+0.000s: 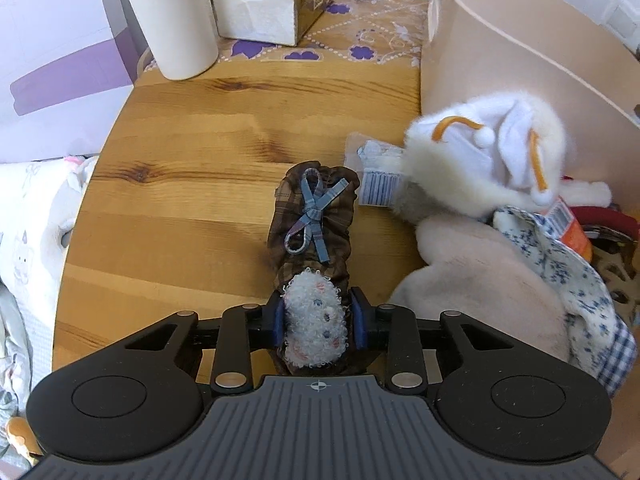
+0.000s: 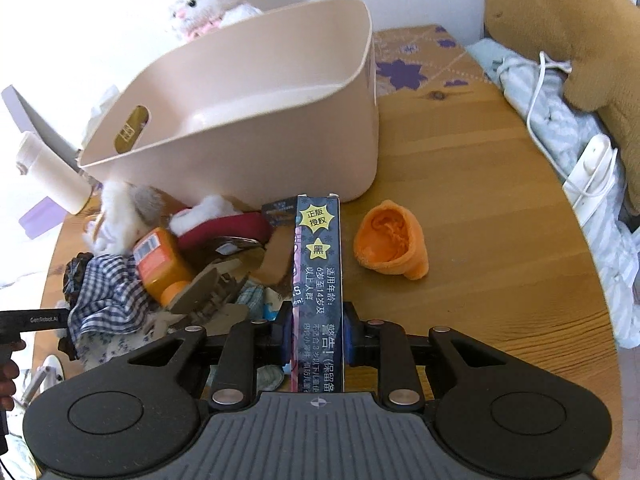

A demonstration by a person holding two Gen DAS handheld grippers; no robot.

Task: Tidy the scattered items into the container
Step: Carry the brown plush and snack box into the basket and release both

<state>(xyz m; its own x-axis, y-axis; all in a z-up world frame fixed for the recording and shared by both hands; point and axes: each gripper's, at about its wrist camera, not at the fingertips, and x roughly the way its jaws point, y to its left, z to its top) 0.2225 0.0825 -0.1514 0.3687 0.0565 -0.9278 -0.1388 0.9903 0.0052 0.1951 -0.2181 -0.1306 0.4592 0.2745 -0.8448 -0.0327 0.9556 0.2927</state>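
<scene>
Round pine-plank table [image 1: 192, 168] w/ a purple-flowered mat at its far end carries everything. Left gripper [image 1: 319, 322] is clamped on a brown plaid fabric pouch w/ blue ribbon bow [image 1: 314, 220] and a white curly patch, held over the wood. Only the left view shows a white paper roll [image 1: 176, 20] and gold tissue box [image 1: 272, 4] far left. Right gripper [image 2: 318, 334] is clamped on a tall dark printed card box [image 2: 320, 264]. Its view alone looks inside the beige plastic tub [image 2: 256, 108], tilted and bare, far of the pile; an orange knitted cap [image 2: 390, 244] lies right of the box, apart. Both views catch the clutter: white furry toy [image 1: 480, 152], orange bottle [image 2: 160, 264], blue checked cloth [image 2: 108, 292].
</scene>
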